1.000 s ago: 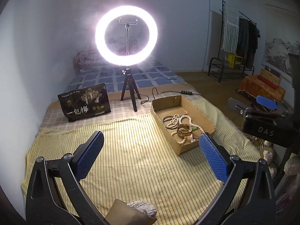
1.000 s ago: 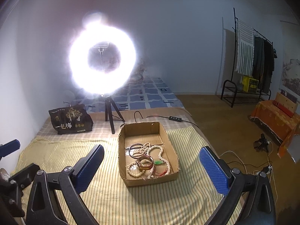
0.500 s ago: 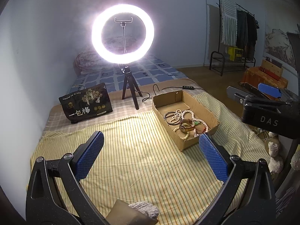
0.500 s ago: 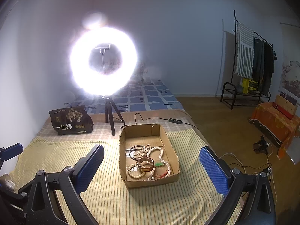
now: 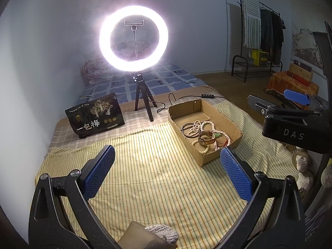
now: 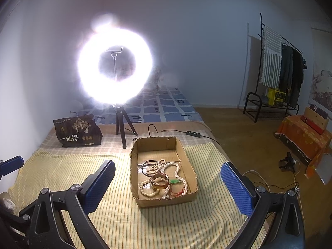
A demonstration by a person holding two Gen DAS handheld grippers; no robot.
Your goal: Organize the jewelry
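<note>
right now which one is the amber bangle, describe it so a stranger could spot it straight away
Find the cardboard box on the yellow striped cloth, in front of the ring light's tripod. In the tangle at its near end lies the amber bangle, between a black ring and a green pendant. It is the only wide, glossy brown band; its neighbours are thin rings or bead strings.

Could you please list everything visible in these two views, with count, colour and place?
cardboard box: one, brown, on striped cloth.
jewelry: tangled pile, pale beads, dark rings, amber bangle, inside box.
striped cloth: one, yellow, covering bed.
ring light: one, white, lit, on black tripod behind box.
snack bag: one, black, left of tripod.
clothes rack: one, black, far right.
left gripper: blue pads, jaws open, empty.
right gripper: blue pads, jaws open, empty.
</note>
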